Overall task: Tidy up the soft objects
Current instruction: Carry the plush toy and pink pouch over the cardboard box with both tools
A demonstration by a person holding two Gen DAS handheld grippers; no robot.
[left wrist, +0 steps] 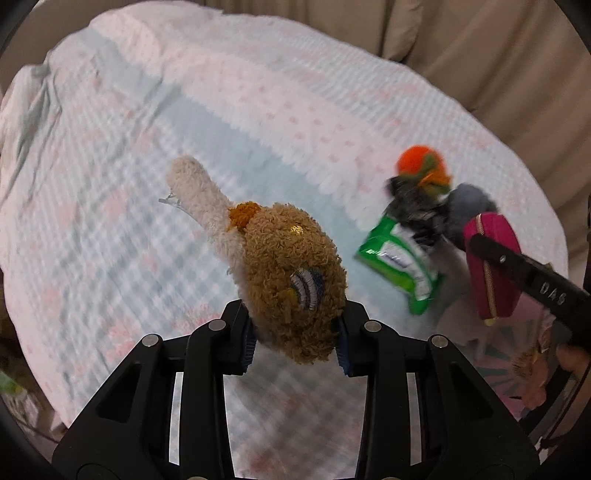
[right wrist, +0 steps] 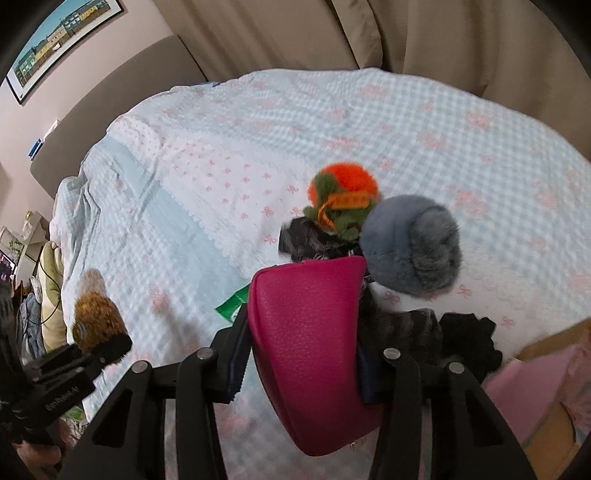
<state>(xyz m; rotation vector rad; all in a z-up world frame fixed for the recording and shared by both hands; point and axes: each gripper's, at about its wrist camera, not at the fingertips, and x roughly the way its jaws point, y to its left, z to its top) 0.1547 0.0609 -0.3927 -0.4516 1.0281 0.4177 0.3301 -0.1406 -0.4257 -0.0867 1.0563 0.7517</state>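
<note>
My left gripper [left wrist: 295,349] is shut on a brown plush toy [left wrist: 291,273] with a cream ear, held up over the checked bedspread [left wrist: 110,184]. My right gripper [right wrist: 301,363] is shut on a magenta leather pouch [right wrist: 306,343], also lifted off the bed. The same pouch [left wrist: 491,266] shows at the right of the left wrist view, and the plush toy [right wrist: 96,314] at the left of the right wrist view. On the bed lie an orange and green plush ball [right wrist: 343,192], a grey furry ball [right wrist: 410,243], a green packet [left wrist: 402,266] and a black crinkled bag [right wrist: 314,240].
Black cloth [right wrist: 469,343] lies near the bed's right edge, beside a pink item [right wrist: 528,391]. Beige curtains [right wrist: 406,33] hang behind the bed. A framed picture [right wrist: 62,40] is on the wall at the upper left. Clutter stands off the bed's left side.
</note>
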